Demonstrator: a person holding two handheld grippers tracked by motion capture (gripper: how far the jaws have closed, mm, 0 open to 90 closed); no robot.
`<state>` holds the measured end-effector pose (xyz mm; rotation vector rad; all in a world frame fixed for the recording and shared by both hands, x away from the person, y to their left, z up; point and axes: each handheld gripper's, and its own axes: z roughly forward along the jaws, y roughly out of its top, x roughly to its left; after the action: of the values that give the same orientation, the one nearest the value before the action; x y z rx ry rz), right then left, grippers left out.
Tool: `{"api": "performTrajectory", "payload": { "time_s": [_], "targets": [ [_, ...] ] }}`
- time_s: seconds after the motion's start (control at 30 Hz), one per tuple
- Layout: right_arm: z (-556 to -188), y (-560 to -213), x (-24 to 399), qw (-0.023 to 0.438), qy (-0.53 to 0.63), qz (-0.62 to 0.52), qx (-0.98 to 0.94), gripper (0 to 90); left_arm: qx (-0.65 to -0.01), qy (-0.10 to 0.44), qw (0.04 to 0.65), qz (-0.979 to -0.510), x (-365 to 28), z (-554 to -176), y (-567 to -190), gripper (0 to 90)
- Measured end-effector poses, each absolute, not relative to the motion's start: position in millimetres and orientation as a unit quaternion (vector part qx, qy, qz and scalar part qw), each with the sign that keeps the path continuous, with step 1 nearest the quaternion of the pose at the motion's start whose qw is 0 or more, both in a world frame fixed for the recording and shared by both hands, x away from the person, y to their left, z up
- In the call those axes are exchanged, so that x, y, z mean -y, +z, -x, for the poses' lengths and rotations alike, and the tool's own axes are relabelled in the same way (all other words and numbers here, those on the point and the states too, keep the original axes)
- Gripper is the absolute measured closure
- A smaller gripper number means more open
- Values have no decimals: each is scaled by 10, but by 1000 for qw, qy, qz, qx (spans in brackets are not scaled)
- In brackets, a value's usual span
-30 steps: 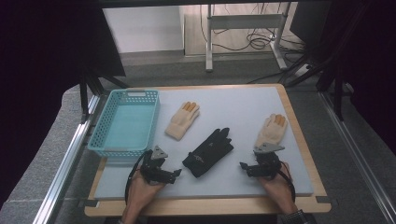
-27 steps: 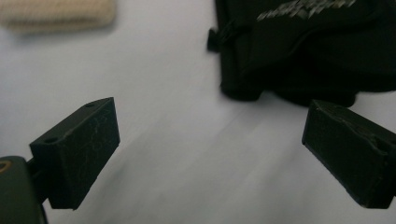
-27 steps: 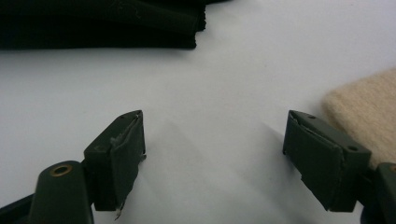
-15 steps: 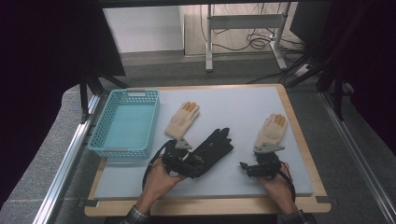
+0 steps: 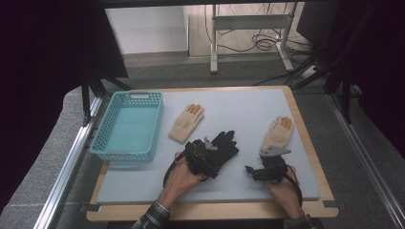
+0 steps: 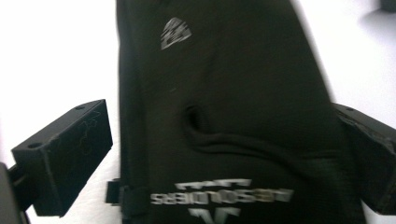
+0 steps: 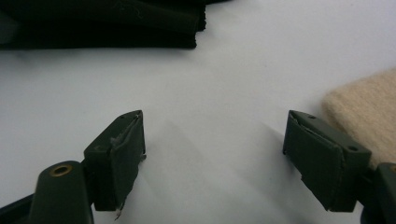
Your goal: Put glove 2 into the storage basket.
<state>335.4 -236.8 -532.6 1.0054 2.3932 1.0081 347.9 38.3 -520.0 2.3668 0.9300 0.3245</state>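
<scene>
A black glove (image 5: 224, 144) lies at the middle of the grey mat, fingers pointing away. My left gripper (image 5: 209, 155) sits over its cuff end. In the left gripper view the black glove (image 6: 224, 93) lies between the wide-spread jaws of the left gripper (image 6: 217, 117), which have just been opening. My right gripper (image 5: 255, 168) rests low near the front right. Its jaws stand open over bare mat in the right gripper view (image 7: 215, 123), with a beige glove (image 7: 369, 105) beside the right jaw and the black glove (image 7: 102, 23) farther off.
A light blue basket (image 5: 101, 143) stands empty at the left of the mat. One beige glove (image 5: 187, 122) lies just right of it, another beige glove (image 5: 277, 132) at the right side. A wooden border (image 5: 210, 211) rims the mat (image 5: 239, 105).
My left hand has moved right from the front left of the mat onto the black glove. The right hand has stayed put.
</scene>
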Motion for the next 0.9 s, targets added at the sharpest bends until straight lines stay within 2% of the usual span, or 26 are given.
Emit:
{"api": "performTrajectory", "payload": {
  "time_s": [0.17, 0.4, 0.47, 0.6, 0.8, 0.9],
  "targets": [
    [-3354, -5326, 2368, 177, 356, -356, -846, 203, -360, 80, 281, -886, -434, -3569, -5305, 0],
    [-3354, -5327, 2367, 178, 357, -356, -845, 204, -352, 85, 275, -891, -370, -3516, -5307, 0],
    [-3354, -5327, 2367, 178, 357, -355, -845, 204, -359, 85, 275, -888, -387, -3526, -5291, 24],
    [-3354, -5327, 2367, 178, 357, -355, -846, 204, -367, 86, 270, -886, -428, -3555, -5245, 138],
    [-3353, -5328, 2366, 178, 357, -356, -845, 203, -388, 84, 272, -876, -547, -3614, -5194, 443],
    [-3353, -5328, 2366, 178, 357, -356, -845, 203, -389, 82, 275, -876, -571, -3624, -5185, 525]
  ]
}}
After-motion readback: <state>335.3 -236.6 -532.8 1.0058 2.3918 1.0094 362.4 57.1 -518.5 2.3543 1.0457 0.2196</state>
